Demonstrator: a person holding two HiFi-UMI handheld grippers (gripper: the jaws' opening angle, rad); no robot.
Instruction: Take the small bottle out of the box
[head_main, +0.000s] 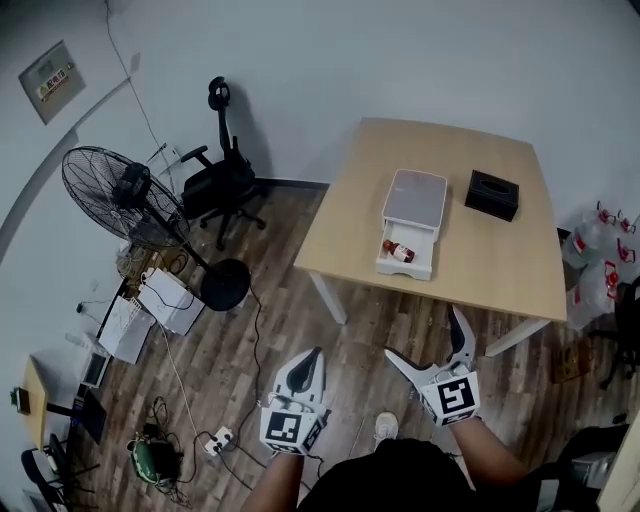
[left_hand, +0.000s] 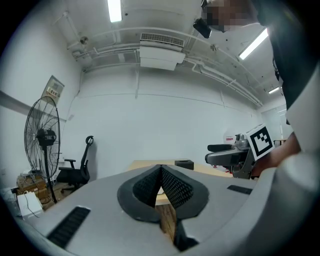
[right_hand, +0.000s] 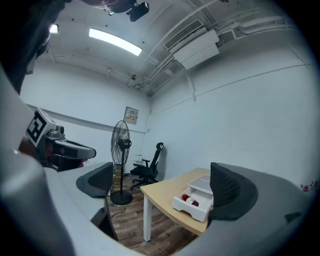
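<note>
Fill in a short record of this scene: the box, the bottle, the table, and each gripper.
box: white, on the table, drawer open toward the person
small bottle: lying in the open drawer
table: also bears a black tissue box
left gripper: jaws together, empty, short of the table
right gripper: jaws wide apart, empty, short of the table
</note>
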